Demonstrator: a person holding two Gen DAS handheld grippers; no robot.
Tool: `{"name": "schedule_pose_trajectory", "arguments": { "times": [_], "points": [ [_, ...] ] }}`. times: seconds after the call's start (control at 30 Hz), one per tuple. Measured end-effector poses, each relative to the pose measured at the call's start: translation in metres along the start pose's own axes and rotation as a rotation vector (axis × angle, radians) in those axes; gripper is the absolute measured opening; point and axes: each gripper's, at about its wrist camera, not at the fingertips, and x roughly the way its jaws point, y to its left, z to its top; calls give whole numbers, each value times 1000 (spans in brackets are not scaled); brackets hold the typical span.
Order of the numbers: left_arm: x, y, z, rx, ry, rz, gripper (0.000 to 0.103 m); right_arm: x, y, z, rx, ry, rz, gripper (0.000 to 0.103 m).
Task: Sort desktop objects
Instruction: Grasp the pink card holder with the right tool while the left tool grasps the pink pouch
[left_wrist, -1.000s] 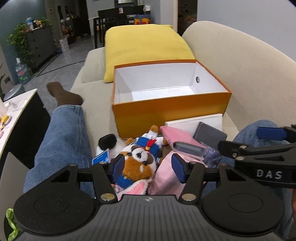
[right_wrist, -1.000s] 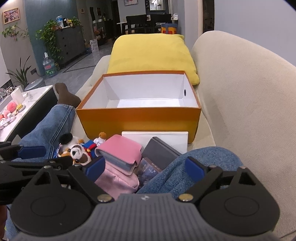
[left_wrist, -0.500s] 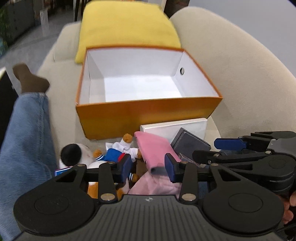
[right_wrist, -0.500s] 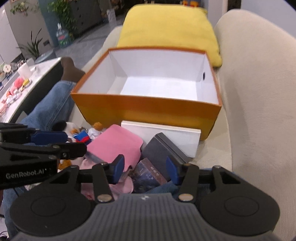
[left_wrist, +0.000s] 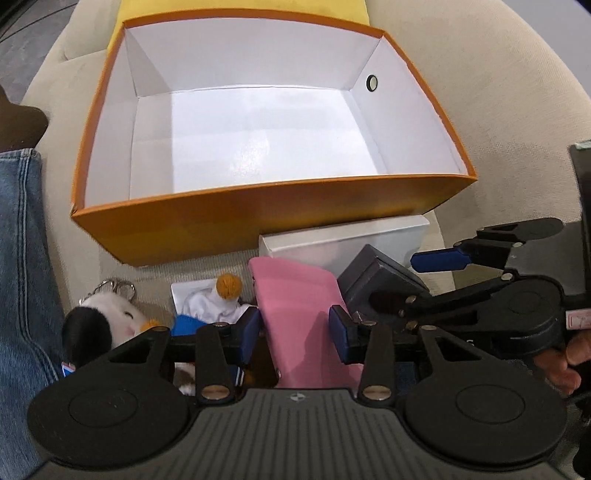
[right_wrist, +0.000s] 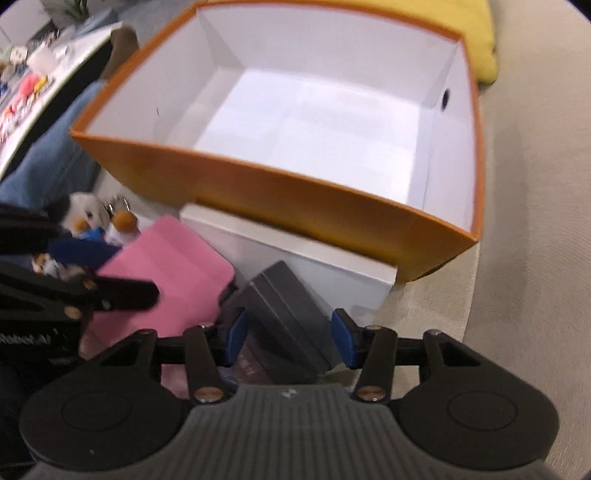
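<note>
An empty orange box (left_wrist: 258, 206) with a white inside stands on the sofa; it also shows in the right wrist view (right_wrist: 295, 195). In front of it lie a pink case (left_wrist: 299, 306), a dark grey case (left_wrist: 380, 280), a white flat box (left_wrist: 343, 240) and plush toys (left_wrist: 107, 317). My left gripper (left_wrist: 295, 339) is open with its fingers on either side of the pink case. My right gripper (right_wrist: 288, 339) is open around the dark grey case (right_wrist: 284, 314). The pink case (right_wrist: 170, 273) lies to its left.
A yellow cushion (right_wrist: 480, 40) lies behind the orange box. A person's jeans leg (left_wrist: 18, 258) lies to the left on the beige sofa (left_wrist: 498, 92). A table with small items (right_wrist: 33, 81) stands at far left.
Both grippers have moved forward and down toward the pile. The left fingers now straddle the pink case, the right fingers the dark grey case. Both jaws have narrowed.
</note>
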Motion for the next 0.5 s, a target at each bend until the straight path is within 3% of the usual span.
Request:
{"name": "schedule_pose_trajectory", "arguments": {
  "times": [0.2, 0.37, 0.5],
  "points": [
    [1, -1, 1, 15, 9, -1, 47, 16, -13, 7, -4, 69, 76, 71],
    [-7, 6, -7, -19, 29, -45, 48, 20, -20, 13, 10, 95, 118, 71],
    [-17, 9, -18, -55, 27, -77, 48, 8, -13, 9, -35, 67, 91, 61]
  ]
}}
